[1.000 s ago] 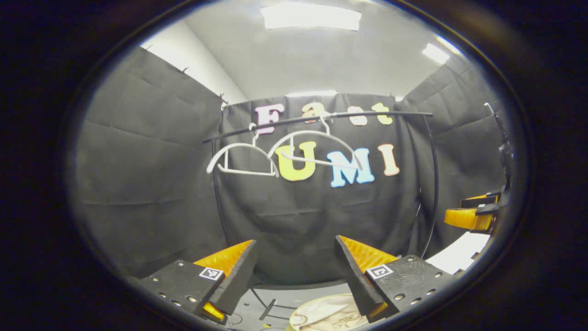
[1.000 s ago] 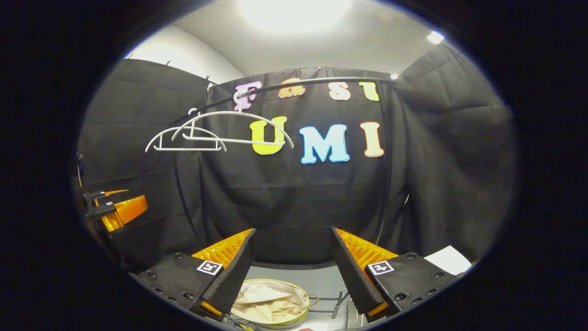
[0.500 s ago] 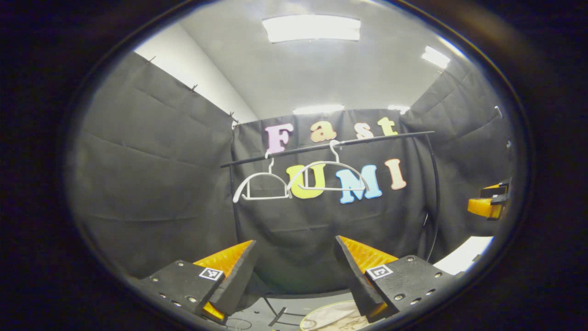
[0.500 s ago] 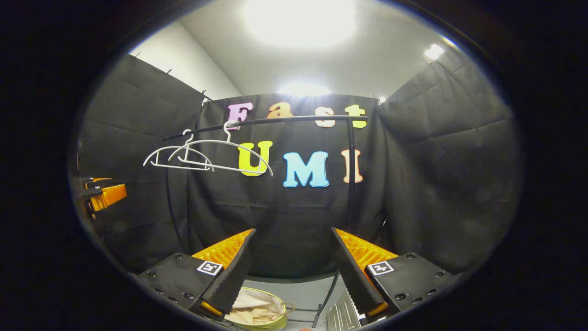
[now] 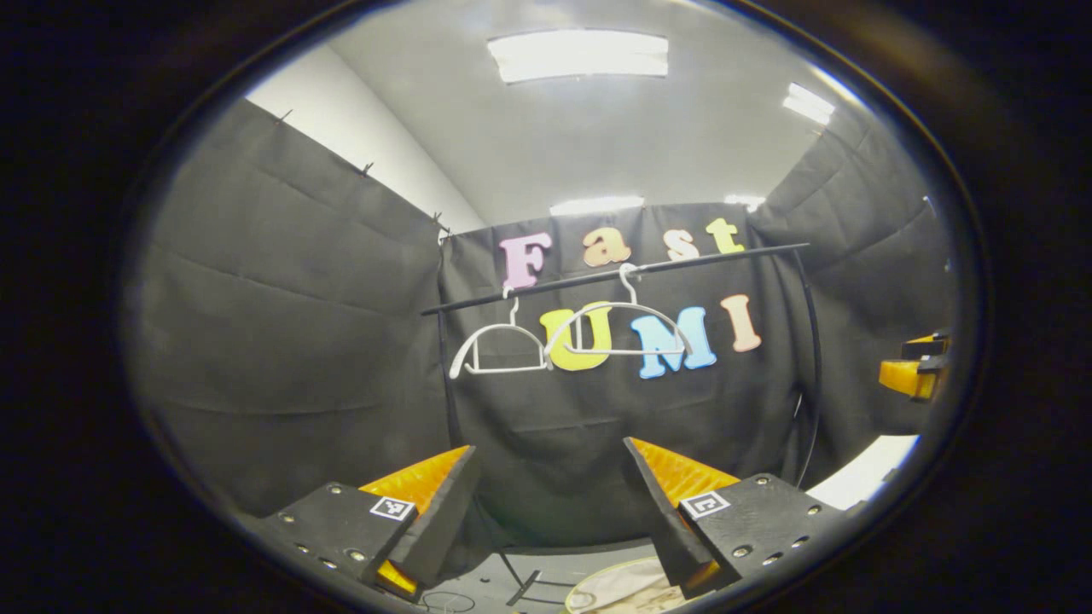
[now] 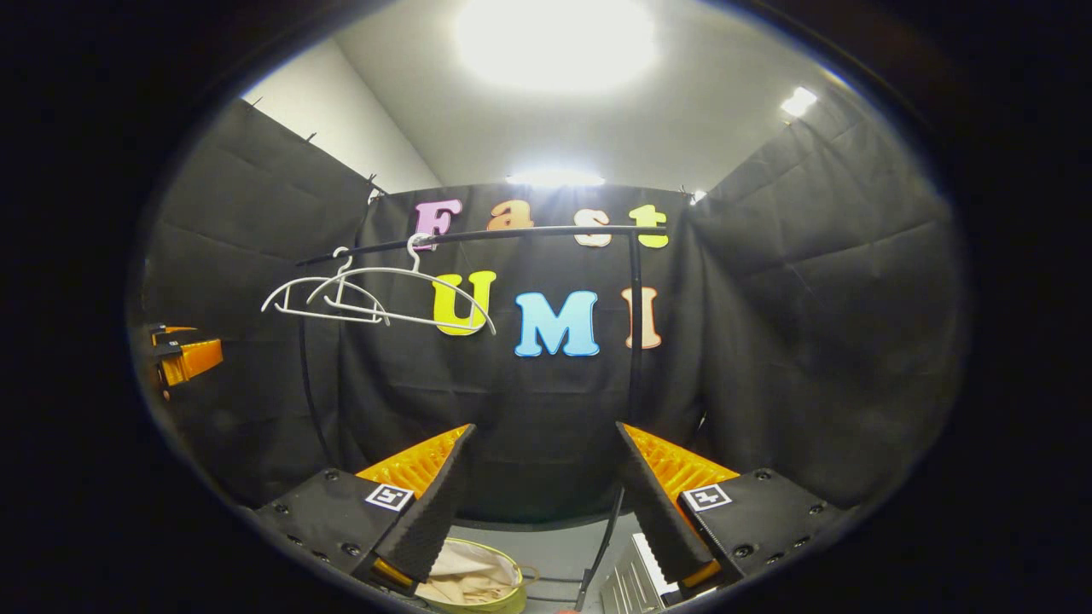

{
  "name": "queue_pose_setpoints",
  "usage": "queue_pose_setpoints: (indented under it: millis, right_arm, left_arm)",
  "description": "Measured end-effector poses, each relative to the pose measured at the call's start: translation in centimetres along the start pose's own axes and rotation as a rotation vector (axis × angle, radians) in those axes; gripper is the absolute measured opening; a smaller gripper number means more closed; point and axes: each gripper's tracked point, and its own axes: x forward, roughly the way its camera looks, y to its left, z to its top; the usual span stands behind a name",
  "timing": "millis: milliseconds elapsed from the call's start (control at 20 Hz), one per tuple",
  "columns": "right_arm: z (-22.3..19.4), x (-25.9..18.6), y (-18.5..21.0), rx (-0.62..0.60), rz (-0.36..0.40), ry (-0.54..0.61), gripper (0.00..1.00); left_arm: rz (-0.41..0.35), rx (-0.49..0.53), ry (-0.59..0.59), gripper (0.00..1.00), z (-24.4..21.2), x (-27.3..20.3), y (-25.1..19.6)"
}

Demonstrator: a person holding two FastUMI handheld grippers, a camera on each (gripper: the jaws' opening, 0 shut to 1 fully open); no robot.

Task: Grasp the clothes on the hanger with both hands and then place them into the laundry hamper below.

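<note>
Two bare white hangers hang on a black rail across the back wall. They also hang at upper left in the right gripper view. Far below stands the round laundry hamper with cream clothes lying inside. In the left gripper view its rim and the clothes peek out behind my right finger. My left gripper is open and holds nothing. My right gripper is open too, with nothing between its fingers. Each gripper appears at the edge of the other's view, the right gripper and the left gripper.
The rail's curved black uprights run down to feet on the grey floor beside the hamper. A white slatted object sits low right of the hamper. A white surface lies at the lower right.
Both grippers have drawn back from the rail and tipped upward: hangers and rail look smaller and lower, more ceiling shows, and the hamper has slid toward the bottom edge. Both stay open.
</note>
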Motion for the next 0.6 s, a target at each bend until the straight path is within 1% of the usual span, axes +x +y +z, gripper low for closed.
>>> queue_pose_setpoints:
  millis: [50,100,150,200,300,600]
  right_arm:
    - [0.01,0.0,-0.09,0.0,-0.003,-0.002,0.99]
    - [-0.02,0.12,-0.11,0.001,-0.005,-0.005,0.97]
    - [-0.23,0.31,-0.08,-0.002,-0.004,-0.002,0.98]
    - [-0.5,0.37,-0.12,-0.004,-0.006,0.006,0.97]
    - [-0.51,0.34,-0.18,0.002,-0.008,0.01,0.99]
    - [-0.34,0.67,-0.42,-0.006,-0.02,-0.001,0.98]
  left_arm:
    - [0.002,-0.002,0.0,0.99,-0.06,0.02,-0.02]
    - [0.005,-0.004,-0.002,0.97,-0.02,0.06,-0.01]
    - [0.005,-0.005,-0.003,0.99,-0.02,0.05,-0.06]
    - [0.003,-0.003,-0.004,0.99,0.0,0.1,-0.07]
    - [-0.001,0.003,-0.003,0.99,-0.08,0.12,-0.08]
    - [-0.018,0.005,-0.004,0.99,-0.09,0.27,-0.27]
